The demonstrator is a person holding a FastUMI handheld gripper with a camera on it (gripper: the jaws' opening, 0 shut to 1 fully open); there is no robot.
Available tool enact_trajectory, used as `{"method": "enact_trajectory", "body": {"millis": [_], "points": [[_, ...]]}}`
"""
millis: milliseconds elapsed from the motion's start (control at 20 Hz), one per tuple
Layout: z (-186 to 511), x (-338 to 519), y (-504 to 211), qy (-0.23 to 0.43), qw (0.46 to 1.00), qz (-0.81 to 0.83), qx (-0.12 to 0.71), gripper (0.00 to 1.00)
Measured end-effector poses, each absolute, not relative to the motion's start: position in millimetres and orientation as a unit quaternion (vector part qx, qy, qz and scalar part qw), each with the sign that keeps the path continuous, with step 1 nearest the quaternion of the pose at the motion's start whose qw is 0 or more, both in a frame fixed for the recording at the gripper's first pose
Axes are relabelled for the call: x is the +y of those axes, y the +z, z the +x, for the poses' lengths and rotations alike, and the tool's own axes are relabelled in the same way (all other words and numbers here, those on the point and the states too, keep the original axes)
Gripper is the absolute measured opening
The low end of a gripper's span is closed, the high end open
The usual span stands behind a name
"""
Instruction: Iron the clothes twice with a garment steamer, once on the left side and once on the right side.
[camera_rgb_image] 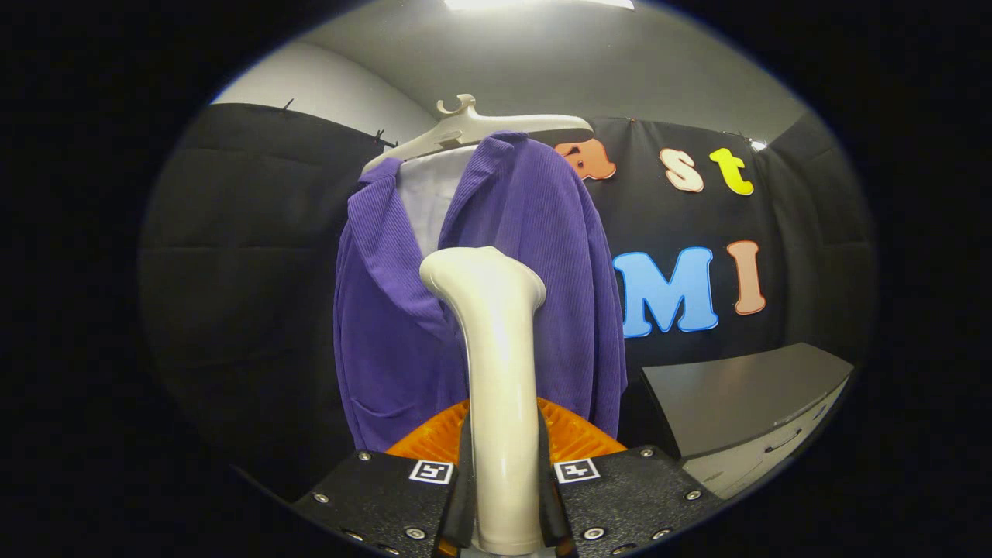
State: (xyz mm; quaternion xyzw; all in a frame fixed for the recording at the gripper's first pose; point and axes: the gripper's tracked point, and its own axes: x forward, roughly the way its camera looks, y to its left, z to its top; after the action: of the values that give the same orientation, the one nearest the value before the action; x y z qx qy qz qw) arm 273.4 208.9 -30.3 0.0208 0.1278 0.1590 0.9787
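Gripper view: your claw is pinching the garment steamer by its handle, one finger pressed to each side of the shaft. The handle rises straight up from between the fingers and bends at the top, so the head points forward at the clothes. Held low on the handle like this, the head is left free to reach the fabric, and the upright hold probably suits long up-and-down strokes.

The purple jacket hangs just beyond the steamer head, on a pale hanger in front of the black cloth wall. It hangs open, with a white inner layer showing at the neck between the lapels. Hanging free lets the cloth fall straight under its own weight, which is why it can be steamed without a board. The head sits about level with the chest, near the jacket's centre line; whether it touches the fabric cannot be told.

A dark-topped bench stands beside the jacket, its near corner toward you, well apart from the steamer.

Judgement: you are set for a pass, but which side comes first cannot be read here. Keep the pinch firm; the handle is smooth and rounded and may twist.
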Motion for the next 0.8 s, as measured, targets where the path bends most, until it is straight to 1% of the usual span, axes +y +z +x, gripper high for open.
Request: {"method": "enact_trajectory", "body": {"millis": [800], "points": [[225, 192, -137, 0.135, 0.969, 0.005, 0.206, 0.33]]}}
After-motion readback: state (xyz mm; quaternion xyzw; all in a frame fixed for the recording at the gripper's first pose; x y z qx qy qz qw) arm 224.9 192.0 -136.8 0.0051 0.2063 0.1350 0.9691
